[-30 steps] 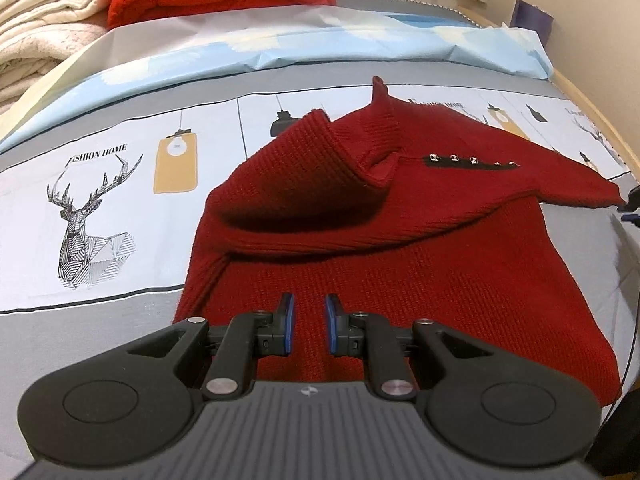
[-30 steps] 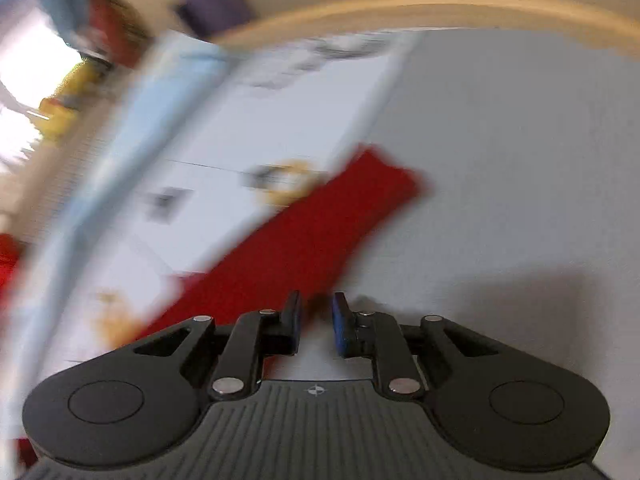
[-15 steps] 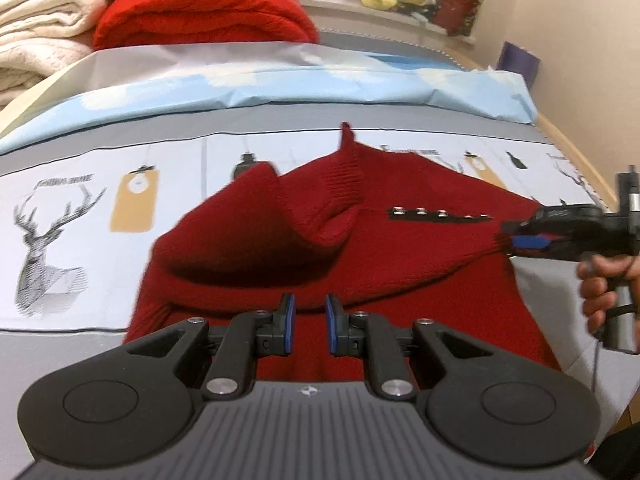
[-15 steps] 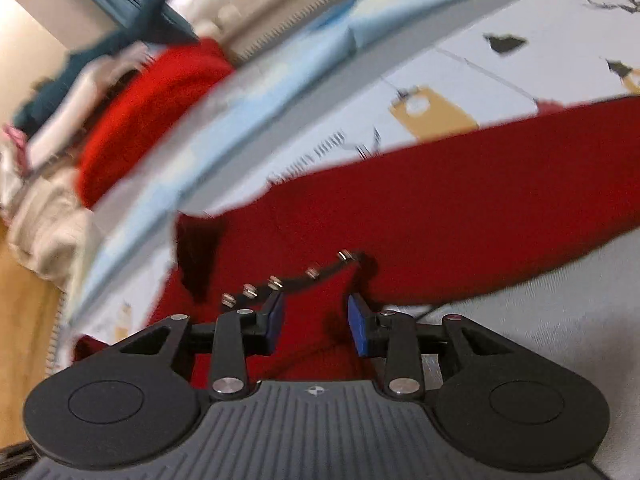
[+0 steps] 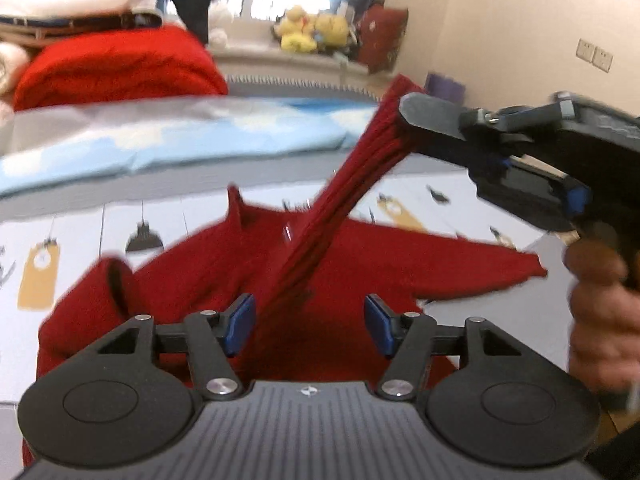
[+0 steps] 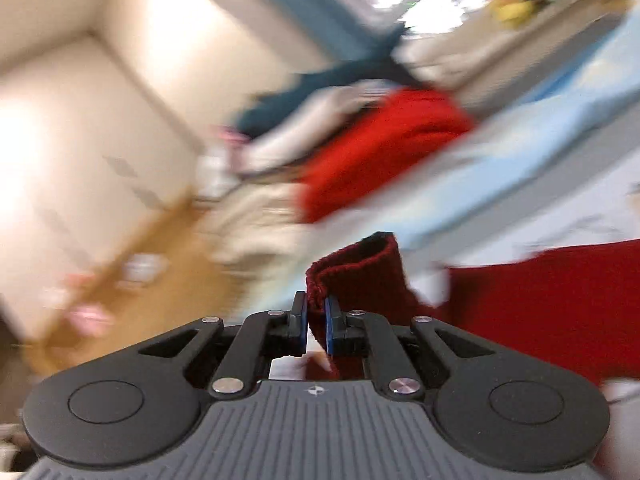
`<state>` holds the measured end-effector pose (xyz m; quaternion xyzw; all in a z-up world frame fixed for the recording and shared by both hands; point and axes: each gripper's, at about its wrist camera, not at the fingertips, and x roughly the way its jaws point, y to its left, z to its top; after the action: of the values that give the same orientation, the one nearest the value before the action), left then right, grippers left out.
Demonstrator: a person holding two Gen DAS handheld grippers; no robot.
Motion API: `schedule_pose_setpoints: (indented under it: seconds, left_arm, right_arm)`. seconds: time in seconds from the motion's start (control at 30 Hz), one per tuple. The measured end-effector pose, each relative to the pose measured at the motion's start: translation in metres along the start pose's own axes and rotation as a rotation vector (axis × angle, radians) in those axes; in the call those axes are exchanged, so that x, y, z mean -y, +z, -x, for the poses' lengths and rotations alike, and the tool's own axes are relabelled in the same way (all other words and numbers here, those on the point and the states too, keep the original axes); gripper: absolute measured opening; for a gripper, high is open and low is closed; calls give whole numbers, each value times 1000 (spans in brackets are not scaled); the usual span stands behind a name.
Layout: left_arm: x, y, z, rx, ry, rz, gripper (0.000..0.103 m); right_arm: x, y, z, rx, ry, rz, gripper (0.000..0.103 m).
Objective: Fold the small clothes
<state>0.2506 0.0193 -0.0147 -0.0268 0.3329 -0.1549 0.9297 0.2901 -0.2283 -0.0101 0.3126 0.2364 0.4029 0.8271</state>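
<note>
A dark red knit sweater (image 5: 224, 276) lies on the printed bed sheet (image 5: 80, 240). My right gripper (image 5: 404, 114) is shut on the cuff of its sleeve (image 5: 340, 196) and holds it stretched up above the sweater body. In the right wrist view the gripper (image 6: 316, 322) pinches the ribbed cuff (image 6: 360, 268) between its blue pads, with the sweater body (image 6: 552, 304) to the right. My left gripper (image 5: 308, 322) is open and empty, low over the sweater's lower part, with the raised sleeve passing between its fingers.
A folded bright red blanket (image 5: 116, 68) and a stack of pale bedding (image 5: 76, 0) sit at the back left. A light blue sheet (image 5: 168, 136) crosses the bed behind the sweater. Plush toys (image 5: 312, 32) line the windowsill. The wall (image 5: 520, 40) is to the right.
My right gripper has shut on the sleeve cuff and lifted it up and leftward over the sweater. My left gripper has opened from nearly closed.
</note>
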Motion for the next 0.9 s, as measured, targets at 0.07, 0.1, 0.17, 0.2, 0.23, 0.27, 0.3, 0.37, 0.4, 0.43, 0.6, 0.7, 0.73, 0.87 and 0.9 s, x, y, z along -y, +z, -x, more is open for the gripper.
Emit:
schedule_pose_setpoints:
  seconds: [0.07, 0.1, 0.17, 0.2, 0.23, 0.27, 0.3, 0.37, 0.4, 0.43, 0.6, 0.7, 0.73, 0.87, 0.9]
  left_arm:
    - [1, 2, -3, 28, 63, -16, 39]
    - [-3, 3, -5, 23, 73, -16, 13]
    - [-15, 4, -6, -4, 99, -15, 13]
    - [-23, 4, -5, -16, 141, -25, 12]
    - [-35, 6, -3, -29, 184, -25, 12]
    - [-54, 7, -1, -46, 225, -3, 12]
    - [-79, 8, 3, -62, 274, 46, 12]
    - [-136, 10, 18, -89, 389, 166, 12]
    - [-172, 10, 30, -88, 467, 241, 13]
    - [-202, 9, 42, -81, 542, 297, 13]
    - [-326, -17, 115, -53, 1209, 543, 15]
    - [-324, -18, 116, -11, 1002, 606, 20]
    - [-315, -13, 105, -12, 885, 592, 23]
    - [-272, -6, 48, -101, 517, 468, 32]
    - [-260, -8, 32, -135, 450, 445, 32]
  right_arm:
    - [-10, -2, -6, -21, 97, -14, 8]
    - [-13, -3, -9, -30, 130, -14, 8]
    - [-14, -2, -11, -39, 158, -3, 8]
    - [-12, 0, -15, -52, 147, 6, 9]
    - [-11, 0, -19, -71, 118, 22, 13]
    - [-10, -2, -25, -92, 74, 31, 16]
    - [-7, -4, -29, -116, 4, 22, 35]
    - [12, -6, -44, -172, -192, -12, 49]
    - [22, -8, -52, -212, -312, -4, 49]
    - [34, -12, -59, -257, -419, 1, 49]
    - [87, -31, -73, -391, -720, -147, 48]
    - [97, -39, -80, -431, -780, -141, 46]
    - [98, -41, -82, -444, -781, -132, 46]
    - [100, -46, -84, -466, -801, -104, 46]
    - [102, -47, -85, -466, -806, -102, 46]
